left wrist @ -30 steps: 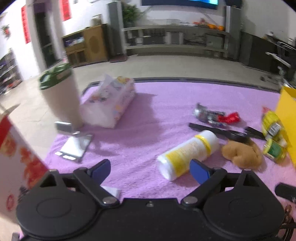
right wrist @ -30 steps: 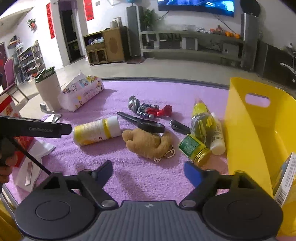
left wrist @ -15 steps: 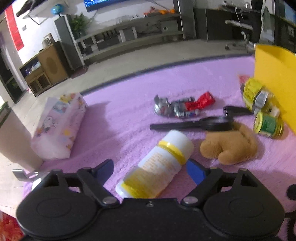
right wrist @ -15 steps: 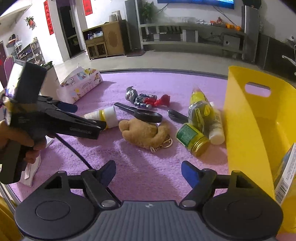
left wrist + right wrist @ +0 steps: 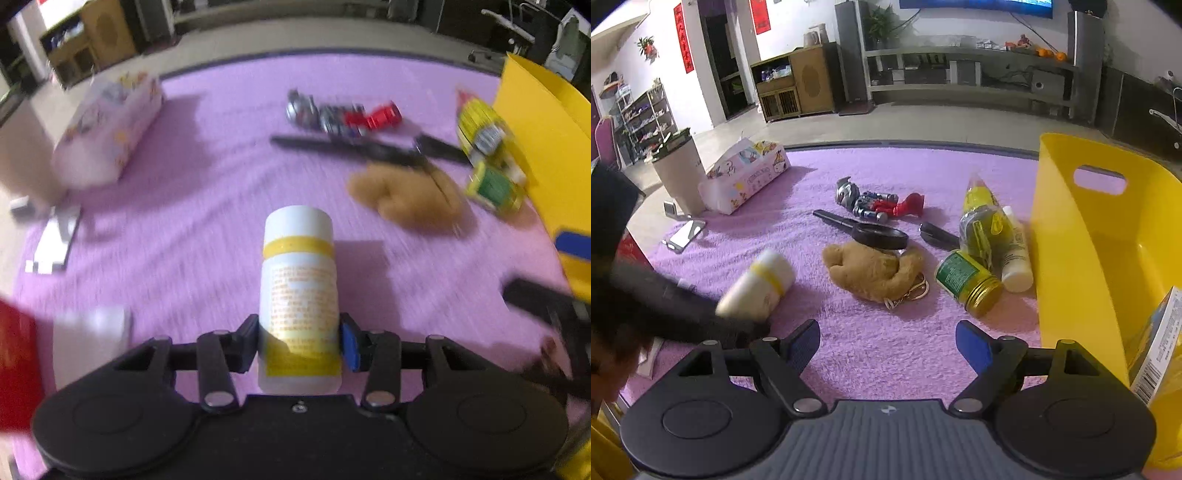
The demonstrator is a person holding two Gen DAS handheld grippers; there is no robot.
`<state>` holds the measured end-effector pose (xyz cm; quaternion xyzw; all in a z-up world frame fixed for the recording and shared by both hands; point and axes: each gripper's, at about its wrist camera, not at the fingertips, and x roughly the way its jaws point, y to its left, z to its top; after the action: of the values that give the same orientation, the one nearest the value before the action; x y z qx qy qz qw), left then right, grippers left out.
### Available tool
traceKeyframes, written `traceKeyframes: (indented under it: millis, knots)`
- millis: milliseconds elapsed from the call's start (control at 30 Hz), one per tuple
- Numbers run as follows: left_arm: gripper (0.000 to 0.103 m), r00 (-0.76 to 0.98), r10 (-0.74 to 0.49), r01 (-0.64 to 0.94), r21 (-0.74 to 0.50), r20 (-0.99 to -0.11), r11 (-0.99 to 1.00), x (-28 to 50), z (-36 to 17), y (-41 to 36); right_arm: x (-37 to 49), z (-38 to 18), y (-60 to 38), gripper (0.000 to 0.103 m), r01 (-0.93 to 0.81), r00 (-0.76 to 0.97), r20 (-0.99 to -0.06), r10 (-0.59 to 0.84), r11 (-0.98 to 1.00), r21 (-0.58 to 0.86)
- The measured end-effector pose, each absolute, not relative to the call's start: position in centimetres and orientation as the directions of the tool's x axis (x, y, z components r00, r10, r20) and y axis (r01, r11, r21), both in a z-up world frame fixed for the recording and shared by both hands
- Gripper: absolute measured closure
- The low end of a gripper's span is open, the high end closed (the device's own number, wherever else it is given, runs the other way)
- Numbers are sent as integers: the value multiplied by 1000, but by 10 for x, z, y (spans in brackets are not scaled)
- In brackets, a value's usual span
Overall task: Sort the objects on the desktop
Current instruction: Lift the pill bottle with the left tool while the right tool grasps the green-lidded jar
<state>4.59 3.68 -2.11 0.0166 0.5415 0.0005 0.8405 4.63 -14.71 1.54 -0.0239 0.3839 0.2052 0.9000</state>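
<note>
Here, a white bottle with a yellow band (image 5: 299,284) lies near the front of the purple cloth (image 5: 207,229), between the closing jaws of the left gripper (image 5: 298,341), whose pads flank its lower body while it points steeply down. Sorting looks barely begun: a brown plush (image 5: 875,269), toy figure (image 5: 875,203), scissors (image 5: 864,232) and green jar (image 5: 967,282) remain out, left of the yellow bin (image 5: 1067,236). The right gripper (image 5: 886,341) hovers nearby, jaws wide and empty.

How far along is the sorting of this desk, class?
Done: only a printed box sits in the yellow bin. In hand: the left gripper is closing around the white bottle; the right gripper is open and empty. Left: plush toy, scissors, robot figure, green jar.
</note>
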Motion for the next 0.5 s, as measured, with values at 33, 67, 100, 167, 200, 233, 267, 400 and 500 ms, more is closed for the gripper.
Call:
traceKeyframes:
  millis: [33,67,100,167,200,233,267,400,500]
  knots:
    - [60,409,15,8,20,-912,1000,42,-22,36,46,16,-148,22,-388,624,-698,351,915,113]
    - [60,414,15,-3,15,-910,1000,37,-22,36,46,17,-148,22,-388,627,-695,351,915,111]
    - [60,427,16,-19,9,-904,1000,34,-22,37,45,17,-148,22,-387,631,-692,350,915,110]
    - [60,457,-7,-50,-34,-890,998,32,-24,42,44,20,-150,22,-385,639,-684,351,916,110]
    - [60,459,-22,-55,-54,-888,997,32,-25,45,44,22,-151,21,-385,644,-678,354,916,112]
    - [60,454,-34,-53,-65,-890,996,34,-27,47,45,24,-151,20,-386,646,-675,355,916,112]
    - [60,452,-35,-51,-65,-891,997,35,-27,47,48,27,-151,17,-388,641,-678,360,914,119]
    - [54,464,-28,-22,-43,-886,999,36,-23,42,63,41,-140,17,-401,641,-671,372,908,121]
    - [42,478,-34,-21,-50,-878,999,33,-18,45,62,42,-139,16,-375,704,-610,364,920,116]
